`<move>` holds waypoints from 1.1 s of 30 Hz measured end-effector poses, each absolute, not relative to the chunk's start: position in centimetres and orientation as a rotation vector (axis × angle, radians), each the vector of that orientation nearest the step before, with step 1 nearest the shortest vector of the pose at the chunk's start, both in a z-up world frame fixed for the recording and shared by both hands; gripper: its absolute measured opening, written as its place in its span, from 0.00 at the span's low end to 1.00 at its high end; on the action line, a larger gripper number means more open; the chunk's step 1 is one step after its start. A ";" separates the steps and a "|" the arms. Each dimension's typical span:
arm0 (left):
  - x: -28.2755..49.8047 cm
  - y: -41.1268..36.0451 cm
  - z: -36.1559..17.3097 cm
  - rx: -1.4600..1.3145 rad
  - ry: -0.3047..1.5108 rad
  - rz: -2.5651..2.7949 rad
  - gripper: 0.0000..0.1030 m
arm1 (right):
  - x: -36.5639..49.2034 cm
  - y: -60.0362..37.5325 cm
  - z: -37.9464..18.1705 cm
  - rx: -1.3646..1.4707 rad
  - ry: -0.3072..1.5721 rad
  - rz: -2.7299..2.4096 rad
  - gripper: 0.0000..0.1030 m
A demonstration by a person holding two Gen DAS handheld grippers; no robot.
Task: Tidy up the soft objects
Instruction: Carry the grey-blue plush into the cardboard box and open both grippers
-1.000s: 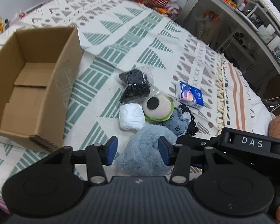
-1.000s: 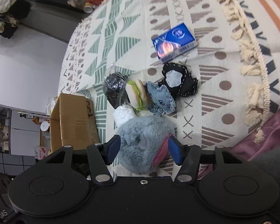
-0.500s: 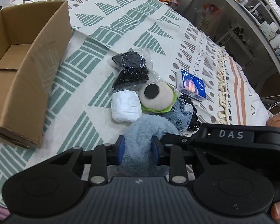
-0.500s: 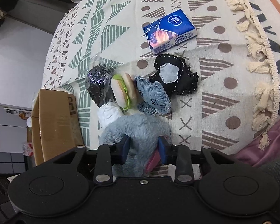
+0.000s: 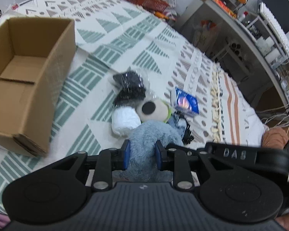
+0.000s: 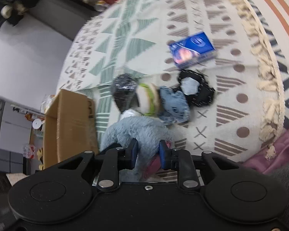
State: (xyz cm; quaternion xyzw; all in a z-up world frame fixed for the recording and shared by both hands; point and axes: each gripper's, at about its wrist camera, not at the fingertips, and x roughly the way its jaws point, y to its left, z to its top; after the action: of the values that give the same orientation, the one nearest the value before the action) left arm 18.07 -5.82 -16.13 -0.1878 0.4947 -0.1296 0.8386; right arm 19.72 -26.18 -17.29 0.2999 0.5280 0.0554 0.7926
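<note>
A fluffy grey-blue plush toy [image 5: 150, 134] [image 6: 136, 130] is pinched from two sides: my left gripper [image 5: 142, 155] is shut on one end and my right gripper [image 6: 148, 153] is shut on the other, where pink lining shows. Behind it on the patterned cloth lie a white bundle [image 5: 125, 120], a burger-shaped plush [image 5: 152, 109] [image 6: 147, 101], a black item in clear wrap [image 5: 130, 88] [image 6: 123, 91], a denim piece [image 6: 174, 107] and a black pouch [image 6: 197, 90]. An open cardboard box [image 5: 25, 80] [image 6: 69, 127] stands to the left.
A blue tissue pack [image 5: 186, 103] [image 6: 192, 51] lies past the pile. The cloth's tasselled fringe [image 6: 267, 88] marks the bed's edge on the right. Cluttered shelves [image 5: 240, 19] and a red basket [image 5: 148, 0] stand beyond the bed.
Both grippers went from open around the plush toy to shut on it. The plush now sits higher and both views have shifted and blurred with motion.
</note>
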 end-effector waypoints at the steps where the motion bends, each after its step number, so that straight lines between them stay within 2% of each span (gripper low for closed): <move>1: 18.0 -5.6 -15.8 -0.402 1.034 -0.272 0.24 | 19.6 -26.0 -16.9 0.635 1.124 0.132 0.21; 14: 16.6 -2.3 -12.5 -0.433 0.919 -0.253 0.23 | 19.5 -22.3 -13.3 0.522 1.041 0.210 0.19; 25: 16.1 2.4 -9.1 -0.517 0.782 -0.253 0.23 | 20.2 -17.7 -8.5 0.409 0.948 0.258 0.19; 33: 15.8 6.4 -8.2 -0.580 0.726 -0.208 0.23 | 21.0 -13.7 -7.3 0.366 0.913 0.310 0.19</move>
State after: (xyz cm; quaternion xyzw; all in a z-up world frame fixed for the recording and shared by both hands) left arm 15.83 6.44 -8.24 -0.2792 0.3495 -0.1003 0.8887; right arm 21.04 -13.67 -7.28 0.1752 0.4365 0.1484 0.8699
